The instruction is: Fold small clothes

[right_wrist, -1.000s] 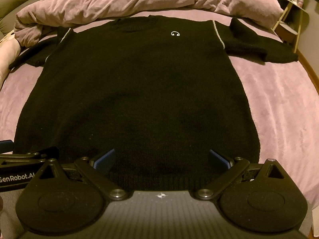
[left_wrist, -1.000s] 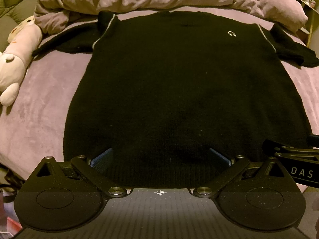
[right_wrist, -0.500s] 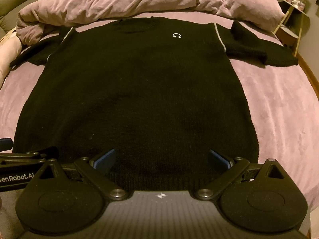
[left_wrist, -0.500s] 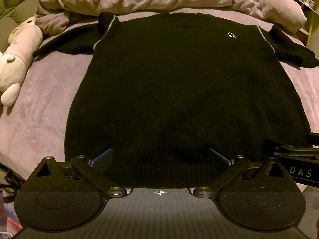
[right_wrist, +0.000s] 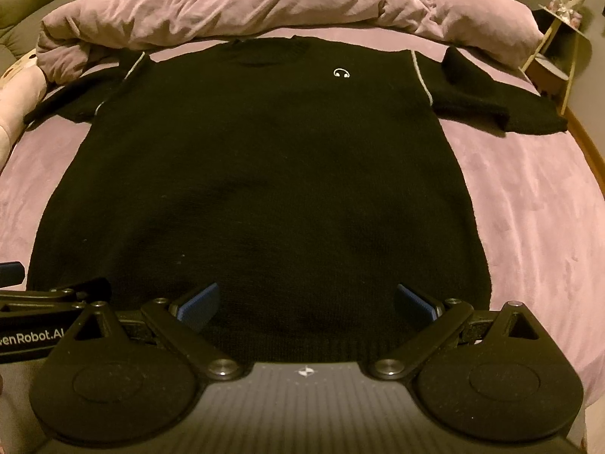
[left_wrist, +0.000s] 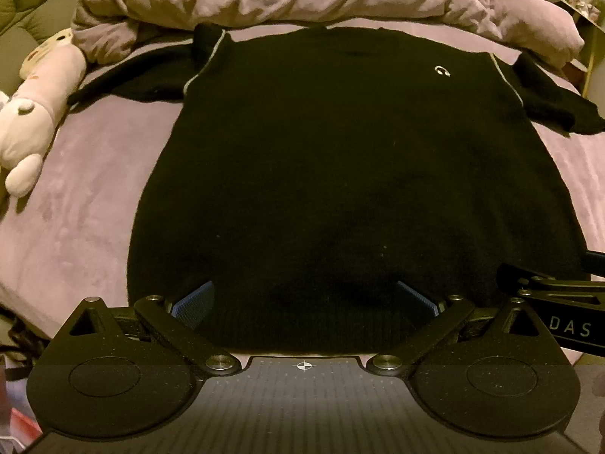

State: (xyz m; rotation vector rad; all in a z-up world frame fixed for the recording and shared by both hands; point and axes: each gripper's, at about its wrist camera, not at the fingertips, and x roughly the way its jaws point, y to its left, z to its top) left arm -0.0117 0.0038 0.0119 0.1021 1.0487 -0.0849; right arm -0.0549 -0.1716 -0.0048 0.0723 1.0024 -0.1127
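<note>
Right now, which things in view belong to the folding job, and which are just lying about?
Part of the job:
black sweater, spread flat on the bed
left gripper, open at the hem
right gripper, open at the hem

Just lying about:
rumpled duvet
plush toy
side table

A home bedroom: a purple-sheeted bed (right_wrist: pixel 529 227), rumpled duvet (right_wrist: pixel 264 3) and plush toy (left_wrist: pixel 34 113).
</note>
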